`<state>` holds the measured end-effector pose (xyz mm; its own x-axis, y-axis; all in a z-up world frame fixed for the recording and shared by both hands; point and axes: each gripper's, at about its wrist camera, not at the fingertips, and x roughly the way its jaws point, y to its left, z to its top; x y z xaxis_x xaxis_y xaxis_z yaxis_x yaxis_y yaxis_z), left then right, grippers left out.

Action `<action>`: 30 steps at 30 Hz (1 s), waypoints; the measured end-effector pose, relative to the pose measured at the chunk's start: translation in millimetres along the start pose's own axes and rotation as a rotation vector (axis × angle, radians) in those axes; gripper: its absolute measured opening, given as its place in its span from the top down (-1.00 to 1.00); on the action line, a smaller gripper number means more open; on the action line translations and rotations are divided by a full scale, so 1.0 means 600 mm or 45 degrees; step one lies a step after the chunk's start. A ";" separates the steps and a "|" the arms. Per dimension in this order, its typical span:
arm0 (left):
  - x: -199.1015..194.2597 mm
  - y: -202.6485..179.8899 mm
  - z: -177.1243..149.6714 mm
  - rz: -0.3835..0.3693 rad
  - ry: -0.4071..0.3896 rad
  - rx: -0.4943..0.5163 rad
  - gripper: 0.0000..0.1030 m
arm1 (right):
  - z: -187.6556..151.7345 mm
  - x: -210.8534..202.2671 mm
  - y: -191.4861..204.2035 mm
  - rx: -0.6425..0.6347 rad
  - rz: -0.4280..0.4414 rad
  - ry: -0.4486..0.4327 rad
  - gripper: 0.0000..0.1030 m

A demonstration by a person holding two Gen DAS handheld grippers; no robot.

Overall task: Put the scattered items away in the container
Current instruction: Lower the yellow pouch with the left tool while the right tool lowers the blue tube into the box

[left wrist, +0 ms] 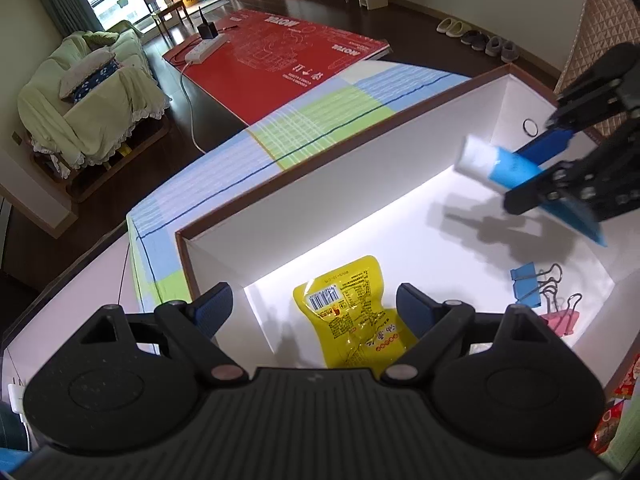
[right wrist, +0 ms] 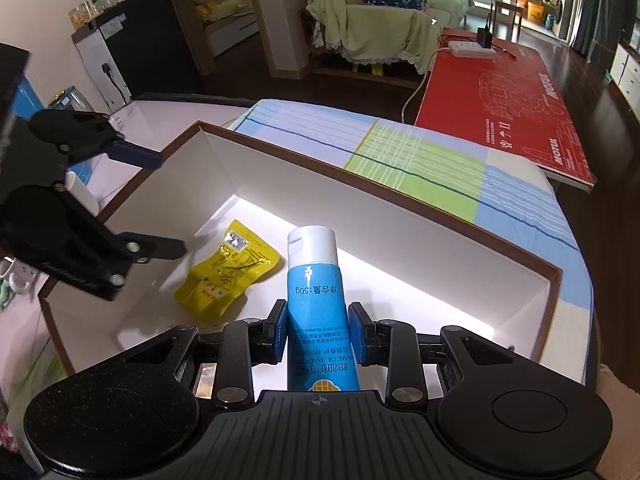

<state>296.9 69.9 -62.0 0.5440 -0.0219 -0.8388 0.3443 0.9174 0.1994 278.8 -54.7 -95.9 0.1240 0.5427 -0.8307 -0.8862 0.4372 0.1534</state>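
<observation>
— Above the white box (right wrist: 280,184), at frame centre, what was held?
— A blue tube (right wrist: 318,308) was clamped by the right gripper (right wrist: 318,336).
— And lower left?
— The left gripper (left wrist: 314,306) was spread wide, empty, over the yellow packet (left wrist: 354,316).

One white open-topped cardboard box with a brown rim (left wrist: 360,128) stands on the checked cloth. Inside it lies one yellow plastic snack sachet with a barcode (left wrist: 352,320) at the near left. Two binder clips lie at the near right, touching: one blue metal binder clip (left wrist: 526,284) and one pink metal binder clip (left wrist: 562,320). One small black ring (left wrist: 530,126) sits by the far right wall. One blue hand-cream tube with a white cap (right wrist: 316,296) hangs above the box floor. Two black two-finger grippers with blue pads are present: the left gripper (left wrist: 314,312) and the right gripper (right wrist: 318,336).
</observation>
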 end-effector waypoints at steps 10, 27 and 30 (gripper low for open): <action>-0.012 0.029 0.007 0.019 -0.041 -0.031 -0.69 | 0.018 0.063 0.003 0.136 0.038 0.032 0.40; -0.019 0.035 -0.013 0.028 -0.027 -0.068 -0.69 | -0.027 0.006 0.009 0.213 -0.049 0.049 -0.56; -0.026 0.025 -0.018 0.015 -0.026 -0.066 -0.69 | -0.044 -0.020 0.011 0.211 -0.069 0.064 -0.56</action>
<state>285.4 88.5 -51.7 0.5631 -0.0186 -0.8262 0.2979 0.9371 0.1819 259.6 -77.1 -99.1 0.1435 0.4807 -0.8651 -0.7925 0.5793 0.1905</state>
